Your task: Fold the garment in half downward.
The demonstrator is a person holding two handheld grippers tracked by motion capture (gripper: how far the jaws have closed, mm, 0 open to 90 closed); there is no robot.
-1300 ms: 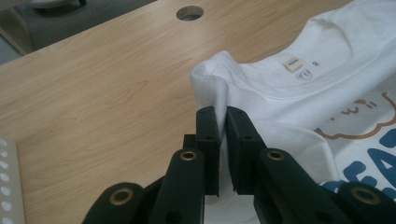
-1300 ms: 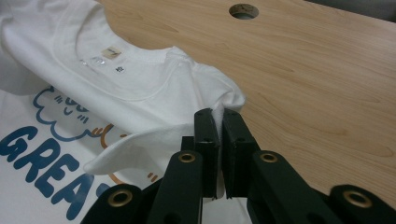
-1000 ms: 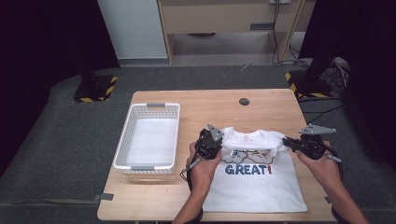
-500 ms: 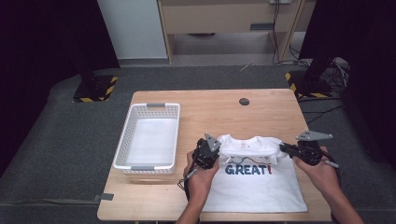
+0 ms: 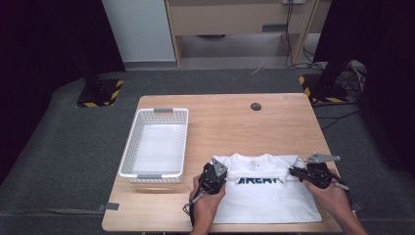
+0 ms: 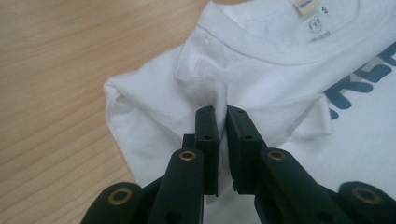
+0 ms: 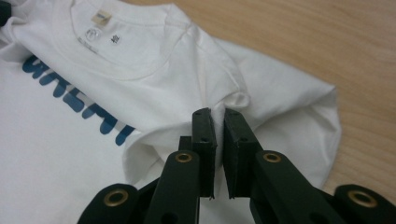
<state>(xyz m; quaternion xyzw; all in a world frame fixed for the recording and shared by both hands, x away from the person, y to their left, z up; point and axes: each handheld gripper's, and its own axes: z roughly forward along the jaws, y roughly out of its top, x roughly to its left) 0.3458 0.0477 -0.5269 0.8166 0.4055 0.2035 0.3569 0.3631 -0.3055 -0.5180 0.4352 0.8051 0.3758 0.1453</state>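
A white T-shirt (image 5: 266,198) with blue lettering lies on the near right part of the wooden table (image 5: 235,122), collar pointing away from the person. My left gripper (image 5: 221,171) is shut on a pinch of cloth at the shirt's left shoulder; in the left gripper view (image 6: 221,112) the fabric (image 6: 261,79) bunches up between the black jaws. My right gripper (image 5: 292,171) is shut on the opposite shoulder, and a fold of cloth (image 7: 154,88) rises between its jaws (image 7: 215,113). The shirt's upper part is folded over the top of the lettering.
A white plastic basket (image 5: 128,152) with a white lining stands on the left half of the table, close beside my left hand. A small dark round disc (image 5: 255,106) sits near the far edge. Bare wood lies between shirt and far edge.
Both grippers have come toward the near edge and sunk lower, dragging the shirt's shoulders and collar with them. The collar now lies closer to the lettering, which is partly covered.
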